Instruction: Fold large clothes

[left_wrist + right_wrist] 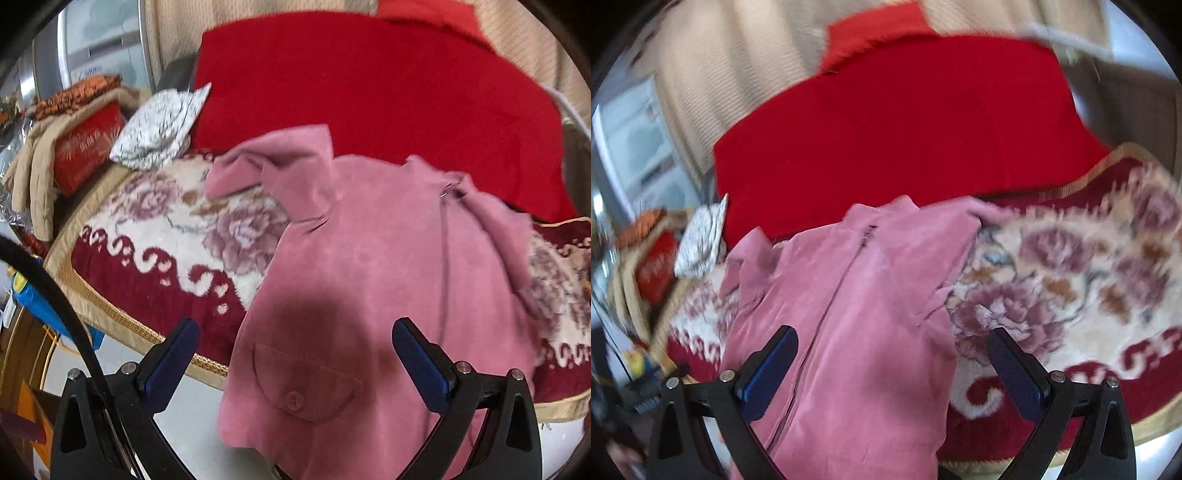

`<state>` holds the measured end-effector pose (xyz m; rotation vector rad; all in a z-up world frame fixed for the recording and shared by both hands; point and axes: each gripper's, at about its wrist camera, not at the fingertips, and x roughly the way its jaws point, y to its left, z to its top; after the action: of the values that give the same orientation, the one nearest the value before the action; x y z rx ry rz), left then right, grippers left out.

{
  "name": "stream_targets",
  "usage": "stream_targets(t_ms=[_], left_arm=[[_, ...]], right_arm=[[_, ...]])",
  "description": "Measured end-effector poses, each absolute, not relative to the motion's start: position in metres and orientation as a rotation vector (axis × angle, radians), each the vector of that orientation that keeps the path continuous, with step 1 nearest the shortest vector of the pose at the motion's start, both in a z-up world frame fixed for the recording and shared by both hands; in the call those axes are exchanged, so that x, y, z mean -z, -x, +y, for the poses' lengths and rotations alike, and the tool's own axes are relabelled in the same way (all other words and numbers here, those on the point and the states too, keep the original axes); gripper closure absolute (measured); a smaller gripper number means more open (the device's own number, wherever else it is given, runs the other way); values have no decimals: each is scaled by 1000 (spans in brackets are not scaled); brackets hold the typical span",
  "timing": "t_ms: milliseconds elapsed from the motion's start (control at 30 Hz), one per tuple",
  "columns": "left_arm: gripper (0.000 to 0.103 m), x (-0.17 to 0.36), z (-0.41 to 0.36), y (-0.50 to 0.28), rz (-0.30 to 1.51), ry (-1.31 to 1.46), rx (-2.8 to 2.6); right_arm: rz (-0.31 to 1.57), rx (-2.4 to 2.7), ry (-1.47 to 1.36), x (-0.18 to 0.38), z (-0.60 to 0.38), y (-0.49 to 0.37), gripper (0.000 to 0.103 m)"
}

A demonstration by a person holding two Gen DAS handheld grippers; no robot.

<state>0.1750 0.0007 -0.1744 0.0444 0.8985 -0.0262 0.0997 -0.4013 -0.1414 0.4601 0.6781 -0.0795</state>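
Note:
A pink corduroy jacket (369, 266) lies front up on a floral blanket (166, 236), its hem hanging over the near edge. A buttoned chest pocket (295, 395) shows near me. Its sleeves are bunched near the collar. My left gripper (295, 328) is open and empty, hovering above the jacket's lower left part. In the right wrist view the jacket (857, 314) shows its centre zip. My right gripper (892, 336) is open and empty above the jacket's right side, its right finger (1012, 373) over the blanket (1071, 277).
A large red cloth (369, 81) lies behind the jacket, also in the right wrist view (886, 129). A white speckled cloth (159, 125), a red box (88, 144) and a beige quilted garment (33, 173) sit at the left. A black cable (62, 295) crosses the lower left.

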Motion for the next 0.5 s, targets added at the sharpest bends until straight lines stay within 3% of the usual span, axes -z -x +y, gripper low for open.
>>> stream_targets(t_ms=[500], left_arm=[[0,210,-24,-244,935,-162,9]], right_arm=[[619,58,-1101,259,-571,-269,3]])
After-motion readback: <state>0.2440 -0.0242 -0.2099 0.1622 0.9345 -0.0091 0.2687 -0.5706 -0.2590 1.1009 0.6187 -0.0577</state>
